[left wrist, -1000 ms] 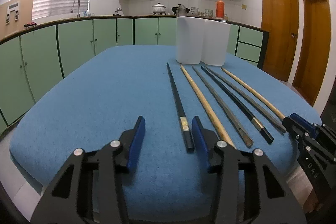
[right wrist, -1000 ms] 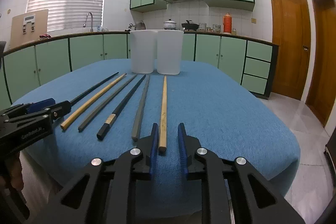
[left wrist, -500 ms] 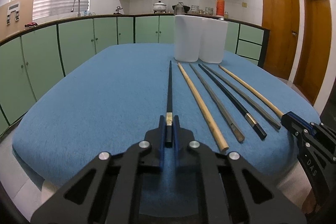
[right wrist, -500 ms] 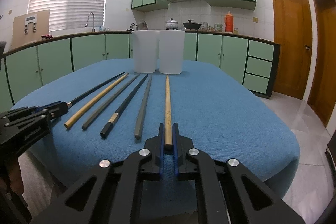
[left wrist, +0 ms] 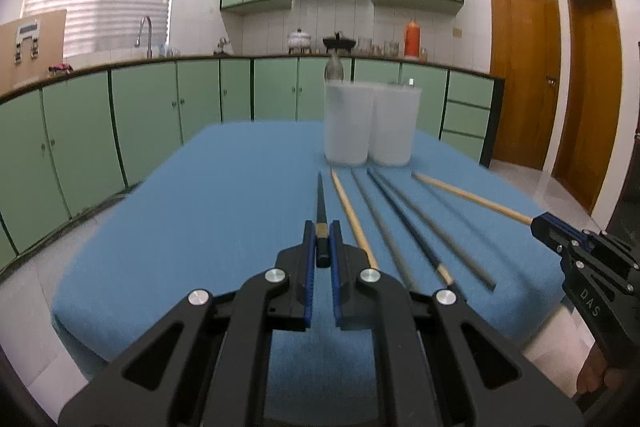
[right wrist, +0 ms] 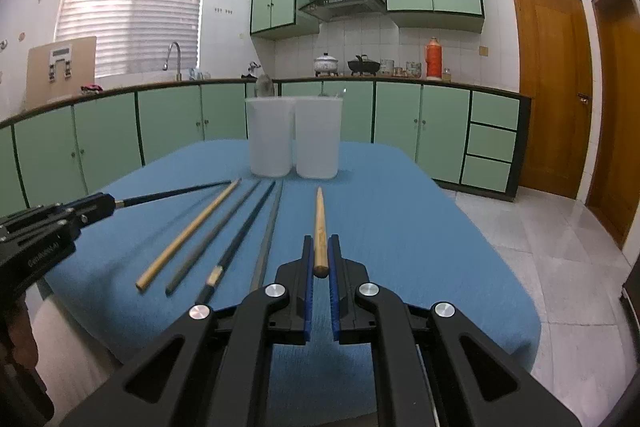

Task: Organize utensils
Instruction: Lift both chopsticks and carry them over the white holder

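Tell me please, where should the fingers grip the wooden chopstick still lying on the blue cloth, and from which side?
Probably grip the wooden chopstick at its thick near end, coming along its length from the table's near edge. It lies flat, tapering toward the white cups, and a grey chopstick lies close beside it, so keep the fingers narrow.

Light: bright and even; daylight came through the blinded window (right wrist: 132, 7), which was overexposed with a pinkish glow.
Glare: pale sheen on the floor tiles (right wrist: 560, 247).
Shadows: soft and faint beneath the chopsticks on the blue tablecloth (left wrist: 224, 211).
Blur: the left wrist view was smeared, mostly at the cloth's edges; the right wrist view was sharper.
Distortion: fisheye bent the counter (left wrist: 120, 67) and doors; corners vignetted black.
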Demonstrator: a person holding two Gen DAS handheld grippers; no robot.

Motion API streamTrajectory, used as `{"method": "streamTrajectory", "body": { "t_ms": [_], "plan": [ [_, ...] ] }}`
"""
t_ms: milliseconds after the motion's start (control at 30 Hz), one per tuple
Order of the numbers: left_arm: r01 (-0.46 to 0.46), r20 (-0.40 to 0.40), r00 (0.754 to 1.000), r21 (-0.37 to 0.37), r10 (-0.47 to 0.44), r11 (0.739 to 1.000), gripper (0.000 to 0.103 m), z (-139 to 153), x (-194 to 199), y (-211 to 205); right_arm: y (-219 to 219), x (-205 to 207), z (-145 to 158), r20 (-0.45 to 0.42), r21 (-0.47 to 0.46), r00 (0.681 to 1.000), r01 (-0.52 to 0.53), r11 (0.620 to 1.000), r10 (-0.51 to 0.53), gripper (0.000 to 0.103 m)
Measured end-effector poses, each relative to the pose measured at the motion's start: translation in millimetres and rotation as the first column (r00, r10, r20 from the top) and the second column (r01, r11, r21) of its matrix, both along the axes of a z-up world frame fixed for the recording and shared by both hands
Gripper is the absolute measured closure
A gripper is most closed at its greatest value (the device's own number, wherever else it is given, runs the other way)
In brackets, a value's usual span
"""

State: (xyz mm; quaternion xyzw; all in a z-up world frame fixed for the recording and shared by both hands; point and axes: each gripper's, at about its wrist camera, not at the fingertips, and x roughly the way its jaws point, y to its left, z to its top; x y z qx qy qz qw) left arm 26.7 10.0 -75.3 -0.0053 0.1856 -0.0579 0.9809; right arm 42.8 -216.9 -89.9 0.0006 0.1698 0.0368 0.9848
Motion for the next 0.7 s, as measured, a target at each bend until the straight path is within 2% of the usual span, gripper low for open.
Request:
{"method": "streamTrajectory", "body": {
  "t_ms": [267,433,700],
  "plan": [
    [-0.004,0.092,0.996,-0.019,0.005,1.000,0.097,48.6,8.5,7.3,-17.4,7.8,37.2,0.032,0.057,0.999,-0.028,0.998,0.026,0.096],
    [0.005,0.133,0.991,-0.014,-0.004,1.000,0.097,75.7,21.7,5.2,-27.0,22.9,73.7,0.037,0.075,0.998,-0.054,0.996,0.051,0.096],
    [0.055,0.104,0.993,-0.015,-0.054,0.998,0.097,113.9,61.4,1.0,-34.5,62.0,121.7,-0.020,0.074,0.994,-0.103,0.992,0.105,0.096]
  ]
}}
